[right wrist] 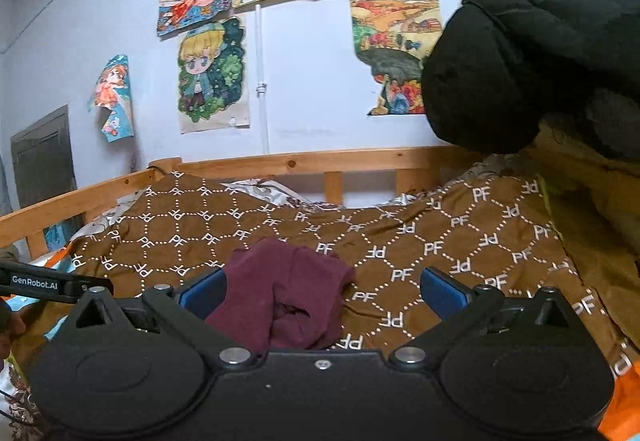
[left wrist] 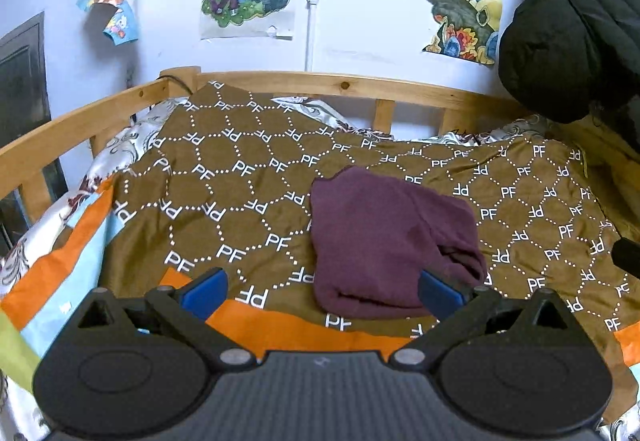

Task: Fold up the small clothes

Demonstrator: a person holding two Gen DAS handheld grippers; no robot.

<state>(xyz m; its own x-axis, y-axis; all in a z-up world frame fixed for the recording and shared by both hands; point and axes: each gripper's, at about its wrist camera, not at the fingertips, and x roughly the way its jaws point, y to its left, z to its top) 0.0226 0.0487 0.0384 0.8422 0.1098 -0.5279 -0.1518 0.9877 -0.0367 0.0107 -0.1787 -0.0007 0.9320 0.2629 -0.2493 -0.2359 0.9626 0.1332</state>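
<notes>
Maroon cloth, a small garment (left wrist: 384, 241) already folded into a thick pad, lies on a brown bedspread (left wrist: 224, 177) printed with white dotted hexagons and "PF" letters. In the left wrist view it sits just past centre toward 4 o'clock, its rolled near edge toward the camera.

The left gripper (left wrist: 322, 291) has its two blue fingers spread wide, with nothing between them but bedspread and the near left part of the garment. Its right fingertip (left wrist: 440, 295) overlaps the garment's near right corner at about 5 o'clock; whether it touches the cloth or only hangs in front of it cannot be told. The left fingertip is over bare bedspread, well apart from the garment.

In the right wrist view the garment (right wrist: 288, 297) lies low in the picture, around 6 to 7 o'clock, with an open fold facing the camera. The right gripper (right wrist: 322, 291) is likewise wide apart and grips nothing. Its left fingertip (right wrist: 202, 291) sits just beside the garment's left edge, contact unclear; the right fingertip is over bedspread, clear of the cloth.

At 9 o'clock in that view the edge of the left gripper shows, labelled "GenRobot.AI". A wooden bed rail (right wrist: 320, 163) runs behind the bedspread, and a black padded coat (right wrist: 532, 53) hangs at 2 o'clock.
</notes>
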